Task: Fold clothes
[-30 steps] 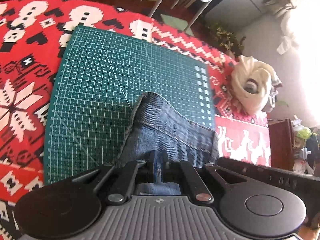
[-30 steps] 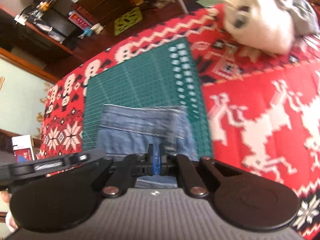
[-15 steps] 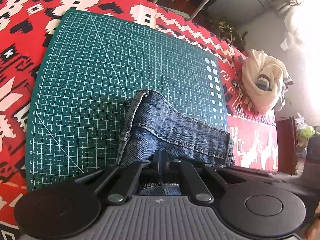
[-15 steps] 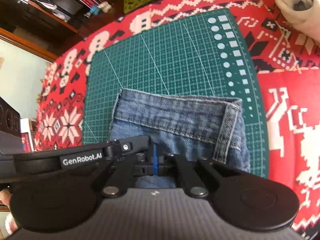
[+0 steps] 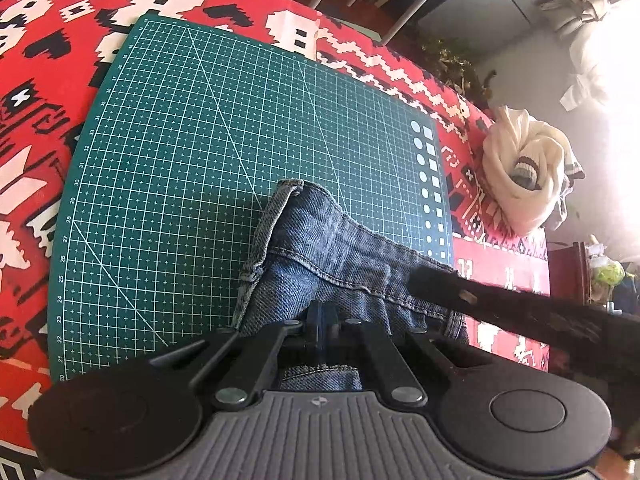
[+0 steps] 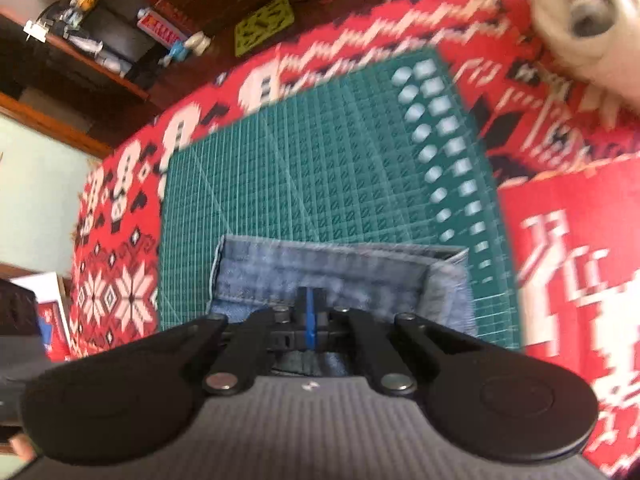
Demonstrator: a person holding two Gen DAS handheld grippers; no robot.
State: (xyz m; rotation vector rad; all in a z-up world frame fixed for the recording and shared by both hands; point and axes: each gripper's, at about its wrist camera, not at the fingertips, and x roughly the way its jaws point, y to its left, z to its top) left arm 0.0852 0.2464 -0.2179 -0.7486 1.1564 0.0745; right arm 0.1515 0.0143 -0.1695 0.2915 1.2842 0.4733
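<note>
A piece of blue denim clothing (image 5: 320,240) lies folded on a green cutting mat (image 5: 200,160), its stitched hem turned up at the far edge. My left gripper (image 5: 322,316) is shut on the denim's near edge. The black body of the right gripper (image 5: 520,312) reaches in over the denim from the right. The right wrist view is blurred; there my right gripper (image 6: 308,308) is shut on the near edge of the same denim (image 6: 320,264), which lies flat on the mat (image 6: 320,160).
The mat rests on a red patterned cloth (image 5: 40,80) that covers the table. A bundle of white clothing (image 5: 520,176) sits on the cloth to the right of the mat. Shelves and clutter (image 6: 120,40) stand beyond the table's far edge.
The right gripper has sunk toward the mat with the denim, and its body has come into the left wrist view. The denim fold lies lower and flatter. The left gripper has barely shifted.
</note>
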